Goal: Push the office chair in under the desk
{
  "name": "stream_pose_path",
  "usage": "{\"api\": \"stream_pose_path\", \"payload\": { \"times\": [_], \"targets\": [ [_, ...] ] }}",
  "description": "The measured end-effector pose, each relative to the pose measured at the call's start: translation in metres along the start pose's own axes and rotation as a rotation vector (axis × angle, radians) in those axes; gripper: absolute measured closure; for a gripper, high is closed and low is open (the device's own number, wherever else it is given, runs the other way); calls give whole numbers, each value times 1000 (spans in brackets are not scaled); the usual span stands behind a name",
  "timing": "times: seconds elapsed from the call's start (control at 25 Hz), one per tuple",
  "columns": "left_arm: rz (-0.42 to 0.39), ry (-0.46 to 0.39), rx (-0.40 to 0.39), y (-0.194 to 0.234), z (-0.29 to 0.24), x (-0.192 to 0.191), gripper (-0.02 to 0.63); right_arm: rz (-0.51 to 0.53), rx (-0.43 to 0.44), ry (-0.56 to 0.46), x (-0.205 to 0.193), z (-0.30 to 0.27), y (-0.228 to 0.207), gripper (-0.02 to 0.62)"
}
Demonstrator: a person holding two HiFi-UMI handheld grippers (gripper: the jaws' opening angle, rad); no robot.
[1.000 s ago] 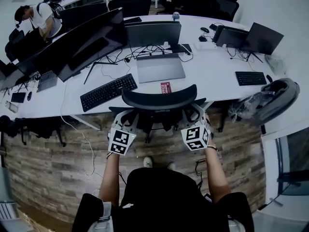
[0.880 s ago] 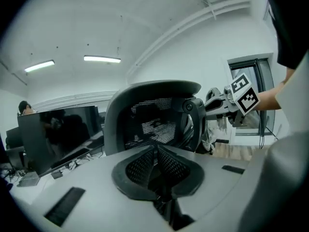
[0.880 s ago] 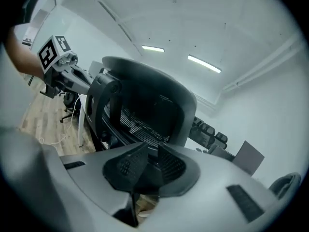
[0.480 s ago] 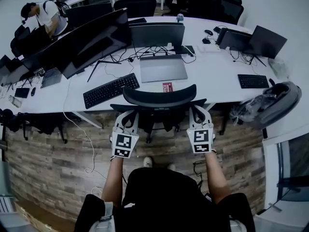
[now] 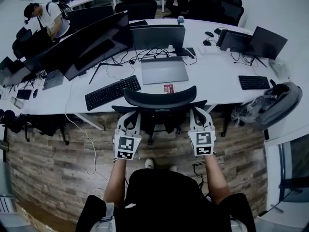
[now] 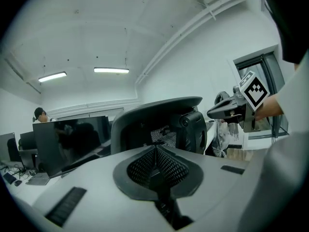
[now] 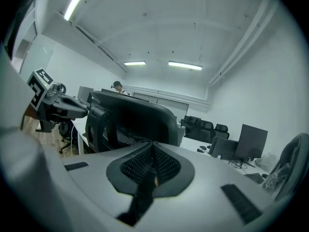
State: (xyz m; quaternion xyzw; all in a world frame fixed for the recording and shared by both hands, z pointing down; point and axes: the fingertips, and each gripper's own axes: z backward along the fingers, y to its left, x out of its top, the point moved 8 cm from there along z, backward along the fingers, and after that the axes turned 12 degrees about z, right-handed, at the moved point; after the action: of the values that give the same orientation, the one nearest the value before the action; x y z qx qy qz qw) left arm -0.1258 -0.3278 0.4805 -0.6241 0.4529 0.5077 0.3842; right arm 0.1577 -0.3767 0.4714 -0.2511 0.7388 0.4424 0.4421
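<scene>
A black office chair (image 5: 159, 99) stands at the white desk (image 5: 212, 79), its curved back toward me and its seat partly under the desktop. My left gripper (image 5: 133, 116) is shut and empty, its tips at the left side of the chair's back frame. My right gripper (image 5: 195, 112) is shut and empty at the right side of the frame. Whether either touches the frame I cannot tell. In the left gripper view the shut gripper (image 6: 155, 151) points at the chair back (image 6: 159, 115). In the right gripper view the gripper (image 7: 153, 149) is shut and the chair back (image 7: 130, 117) is just ahead.
On the desk lie a keyboard (image 5: 112, 92), a closed laptop (image 5: 164, 69), a small red card (image 5: 167, 88) and monitors (image 5: 96, 42). A grey backpack (image 5: 270, 104) sits at the right. A person (image 5: 46, 16) stands at the far left. More chairs (image 5: 137, 4) stand behind the desk.
Both grippers have come a little closer to the chair back and now sit straighter, the right one rolled upright. The chair has not visibly moved.
</scene>
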Motion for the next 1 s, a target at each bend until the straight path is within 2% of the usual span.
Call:
{"api": "stream_pose_path", "payload": {
  "times": [0.44, 0.68, 1.0],
  "targets": [
    [1, -5, 17, 3, 1, 0, 583, -20, 9, 7, -6, -6, 3, 571],
    [41, -9, 36, 11, 3, -2, 583, -18, 13, 10, -8, -7, 4, 571],
    [-3, 7, 36, 6, 1, -4, 583, -2, 8, 19, -14, -10, 7, 571]
  ]
}}
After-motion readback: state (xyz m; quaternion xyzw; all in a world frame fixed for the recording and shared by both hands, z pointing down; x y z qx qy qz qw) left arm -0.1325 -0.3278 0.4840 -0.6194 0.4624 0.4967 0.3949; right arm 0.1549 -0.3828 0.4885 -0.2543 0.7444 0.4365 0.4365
